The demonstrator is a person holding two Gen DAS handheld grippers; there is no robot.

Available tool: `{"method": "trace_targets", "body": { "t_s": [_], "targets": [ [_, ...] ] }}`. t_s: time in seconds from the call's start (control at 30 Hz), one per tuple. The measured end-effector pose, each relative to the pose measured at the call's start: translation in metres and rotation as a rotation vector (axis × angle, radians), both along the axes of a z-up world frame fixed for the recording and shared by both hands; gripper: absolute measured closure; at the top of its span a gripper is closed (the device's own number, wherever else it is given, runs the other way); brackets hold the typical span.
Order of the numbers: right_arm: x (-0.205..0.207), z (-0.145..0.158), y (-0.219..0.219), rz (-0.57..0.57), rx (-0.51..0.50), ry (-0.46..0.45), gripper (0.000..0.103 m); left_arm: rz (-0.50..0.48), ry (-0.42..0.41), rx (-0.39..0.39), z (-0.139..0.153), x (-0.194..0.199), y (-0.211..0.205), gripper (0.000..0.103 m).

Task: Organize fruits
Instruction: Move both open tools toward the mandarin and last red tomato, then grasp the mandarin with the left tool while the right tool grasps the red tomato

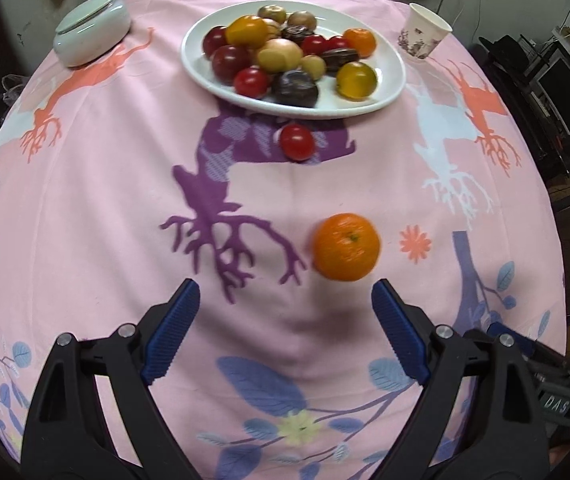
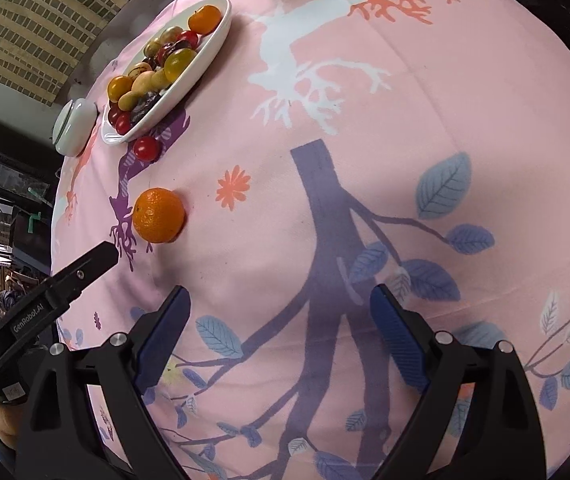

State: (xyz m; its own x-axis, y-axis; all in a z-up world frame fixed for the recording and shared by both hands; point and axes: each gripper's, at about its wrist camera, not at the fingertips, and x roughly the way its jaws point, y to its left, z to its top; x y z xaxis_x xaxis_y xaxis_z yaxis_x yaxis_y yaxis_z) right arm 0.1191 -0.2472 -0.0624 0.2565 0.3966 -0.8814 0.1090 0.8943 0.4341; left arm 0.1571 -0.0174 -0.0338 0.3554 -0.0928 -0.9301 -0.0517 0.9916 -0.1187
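A white plate [image 1: 389, 80] piled with several red, yellow, orange and dark fruits stands at the far middle of the pink tablecloth; the right wrist view shows the plate [image 2: 221, 36] at upper left. A red tomato [image 1: 296, 142] [image 2: 146, 148] lies on the cloth just in front of it. A loose orange [image 1: 346, 246] [image 2: 159, 215] sits nearer, just beyond the right fingertip of my left gripper [image 1: 285, 294], which is open and empty. My right gripper [image 2: 279, 298] is open over bare cloth, well right of the orange.
A white lidded bowl [image 1: 91, 36] [image 2: 73, 126] stands at the far left and a paper cup [image 1: 423, 32] at the far right. The round table's edges fall away on all sides, with dark furniture and cables beyond.
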Motion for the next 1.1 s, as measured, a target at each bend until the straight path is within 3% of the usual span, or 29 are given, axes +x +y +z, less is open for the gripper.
{"method": "trace_targets", "body": {
  "t_s": [0.37, 0.47, 0.53, 0.63, 0.73, 0.8, 0.87, 1.1],
  "targets": [
    [-0.006, -0.007, -0.025, -0.035, 0.004, 0.023, 0.011, -0.045, -0.003, 0.026, -0.014, 0.024, -0.038, 0.015],
    [-0.003, -0.005, -0.024, -0.027, 0.002, 0.015, 0.011, -0.031, 0.024, -0.020, -0.024, 0.029, -0.038, 0.029],
    [-0.001, -0.003, -0.021, -0.019, 0.000, 0.012, 0.011, -0.043, 0.045, -0.013, -0.033, 0.031, -0.040, 0.055],
    [0.003, -0.002, -0.016, -0.009, -0.001, 0.009, 0.011, -0.086, 0.045, 0.017, -0.036, 0.030, -0.043, 0.057],
    [0.010, -0.001, -0.007, 0.010, -0.011, 0.003, 0.011, -0.068, 0.053, -0.007, -0.031, 0.024, -0.031, 0.057],
    [0.015, 0.000, 0.001, 0.025, -0.014, -0.004, 0.011, -0.065, 0.016, 0.034, -0.024, 0.015, -0.021, 0.057],
    [0.023, 0.001, 0.014, 0.052, -0.024, -0.012, 0.011, -0.047, -0.005, 0.073, -0.018, 0.007, -0.007, 0.057],
    [0.064, 0.010, 0.075, 0.181, -0.112, -0.090, 0.011, 0.050, 0.006, 0.054, -0.015, -0.013, 0.053, 0.057]
  ]
}}
